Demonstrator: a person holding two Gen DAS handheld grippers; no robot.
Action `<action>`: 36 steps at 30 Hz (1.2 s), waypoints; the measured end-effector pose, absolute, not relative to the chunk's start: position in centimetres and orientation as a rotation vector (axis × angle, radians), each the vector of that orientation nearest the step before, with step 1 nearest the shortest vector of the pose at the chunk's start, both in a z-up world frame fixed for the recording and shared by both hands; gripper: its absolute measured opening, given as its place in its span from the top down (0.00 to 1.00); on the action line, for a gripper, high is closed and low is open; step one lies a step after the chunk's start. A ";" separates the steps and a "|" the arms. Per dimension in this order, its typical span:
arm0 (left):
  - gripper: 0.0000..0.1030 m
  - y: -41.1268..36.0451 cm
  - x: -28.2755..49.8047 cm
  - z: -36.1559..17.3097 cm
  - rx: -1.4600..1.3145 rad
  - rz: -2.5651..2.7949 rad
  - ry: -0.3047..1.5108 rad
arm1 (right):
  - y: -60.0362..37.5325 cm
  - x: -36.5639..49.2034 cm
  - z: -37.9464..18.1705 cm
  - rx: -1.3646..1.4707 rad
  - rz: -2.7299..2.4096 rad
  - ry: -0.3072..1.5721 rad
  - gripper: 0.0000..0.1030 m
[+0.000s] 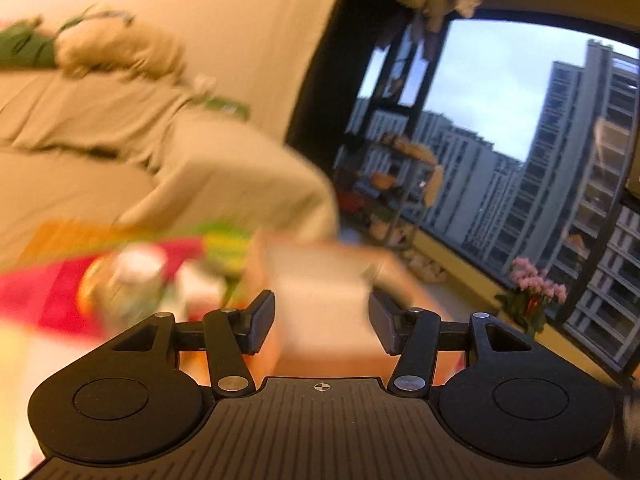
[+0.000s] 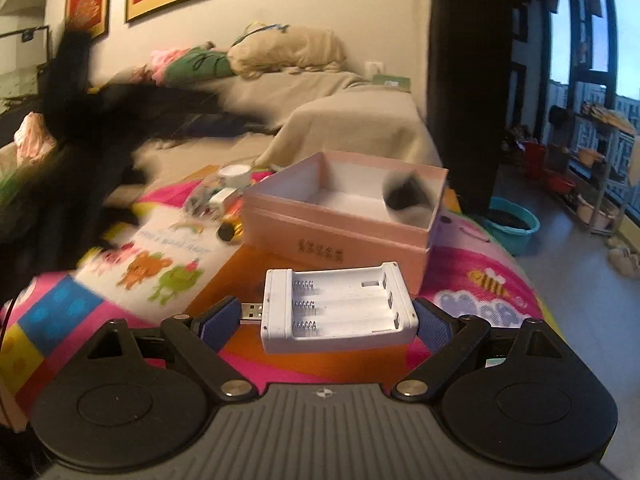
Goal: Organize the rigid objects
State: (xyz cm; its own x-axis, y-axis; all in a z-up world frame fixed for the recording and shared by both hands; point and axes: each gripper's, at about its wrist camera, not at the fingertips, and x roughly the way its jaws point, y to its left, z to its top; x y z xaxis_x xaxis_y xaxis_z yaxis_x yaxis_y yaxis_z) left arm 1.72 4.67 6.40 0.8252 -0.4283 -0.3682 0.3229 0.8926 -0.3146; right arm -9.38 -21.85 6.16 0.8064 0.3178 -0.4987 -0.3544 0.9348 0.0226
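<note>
Right gripper [image 2: 328,322] was clamped across the white plastic USB battery charger [image 2: 338,306], held level just short of the open pink cardboard box [image 2: 336,236], likely for a drop-in. Charger sat between the jaws, USB plug toward the left finger. Left gripper [image 1: 322,320] was open and empty, box blurred ahead.

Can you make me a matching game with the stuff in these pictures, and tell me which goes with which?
Things:
1. battery charger
2. pink box
3. teal basin
4. left gripper

Places or states:
A. on the floor near the window
B. open, holding nothing
C. held in the right gripper
D. open-topped, on the colourful mat

Pairs: 1-C, 2-D, 3-A, 4-B
</note>
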 end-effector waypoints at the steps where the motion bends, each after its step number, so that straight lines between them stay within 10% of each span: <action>1: 0.45 5.4 0.9 5.6 -0.249 -0.398 0.475 | -22.0 -8.9 6.7 -0.058 0.356 0.505 0.11; 11: 0.45 7.2 -1.2 2.8 -0.172 -0.327 0.620 | -19.3 2.1 12.6 0.026 0.224 0.381 0.05; 36: 0.45 8.3 9.2 7.0 -0.258 -0.253 0.537 | -19.3 -5.3 2.4 0.096 0.270 0.554 0.05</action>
State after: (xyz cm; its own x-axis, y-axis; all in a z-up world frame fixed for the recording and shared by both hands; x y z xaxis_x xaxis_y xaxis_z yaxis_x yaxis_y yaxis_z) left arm 9.24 8.26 7.02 0.8298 -0.3024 -0.4691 0.1684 0.9370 -0.3062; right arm -5.31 -19.31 2.36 0.8158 0.2790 -0.5065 -0.2275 0.9601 0.1625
